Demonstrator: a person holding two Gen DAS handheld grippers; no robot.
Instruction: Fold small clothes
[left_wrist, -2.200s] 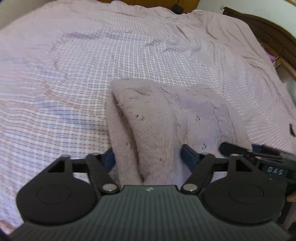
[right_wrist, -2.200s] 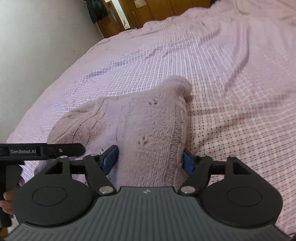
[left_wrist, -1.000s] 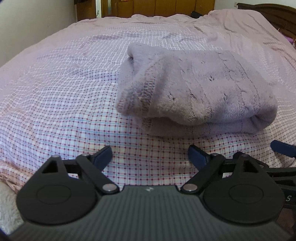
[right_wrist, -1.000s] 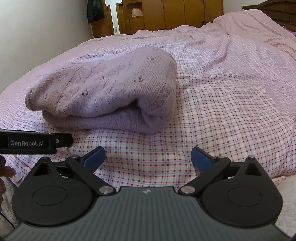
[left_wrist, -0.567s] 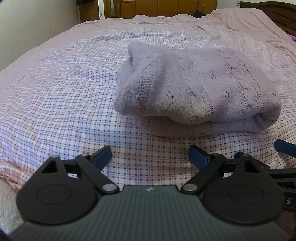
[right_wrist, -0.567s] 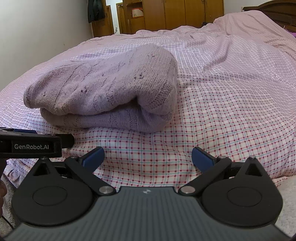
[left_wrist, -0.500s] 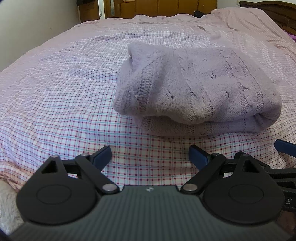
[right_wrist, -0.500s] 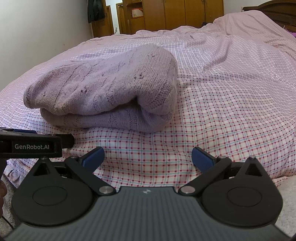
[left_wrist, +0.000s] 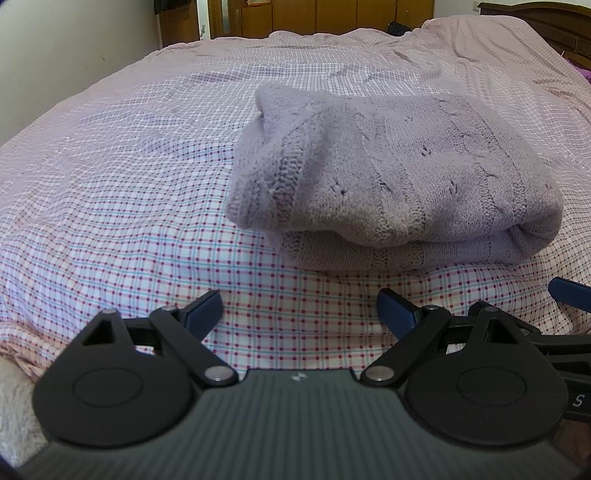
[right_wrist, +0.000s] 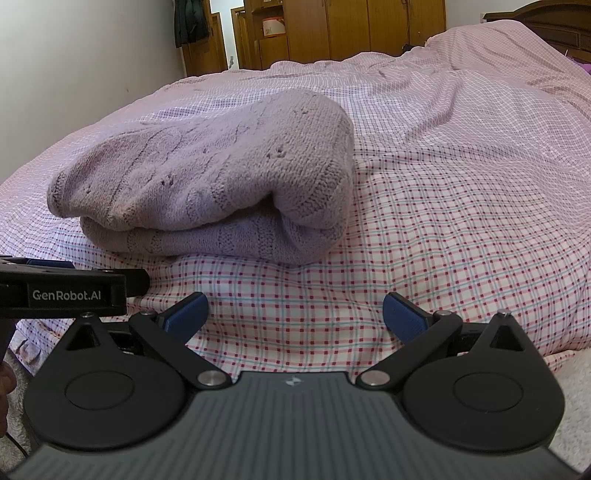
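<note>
A lilac knitted sweater (left_wrist: 399, 173) lies folded in a thick bundle on the checked bed cover (left_wrist: 122, 177). My left gripper (left_wrist: 299, 306) is open near the bed's front edge, a short way in front of the bundle, with only bedding between its blue pads. In the right wrist view the same sweater (right_wrist: 207, 181) sits up and to the left. My right gripper (right_wrist: 295, 314) is open too, clear of the knit. The left gripper's black body (right_wrist: 70, 291) shows at the left edge of the right wrist view.
The pink checked cover (right_wrist: 461, 192) spreads wide and wrinkled behind and right of the sweater. Wooden wardrobes (right_wrist: 351, 29) and a doorway stand at the back, a white wall (right_wrist: 81, 74) on the left, a dark headboard (left_wrist: 546, 22) at far right.
About two seconds ago both grippers held the sweater's near edge from above. Both have let go and drawn back low toward the bed's edge. Over the last second nothing moved.
</note>
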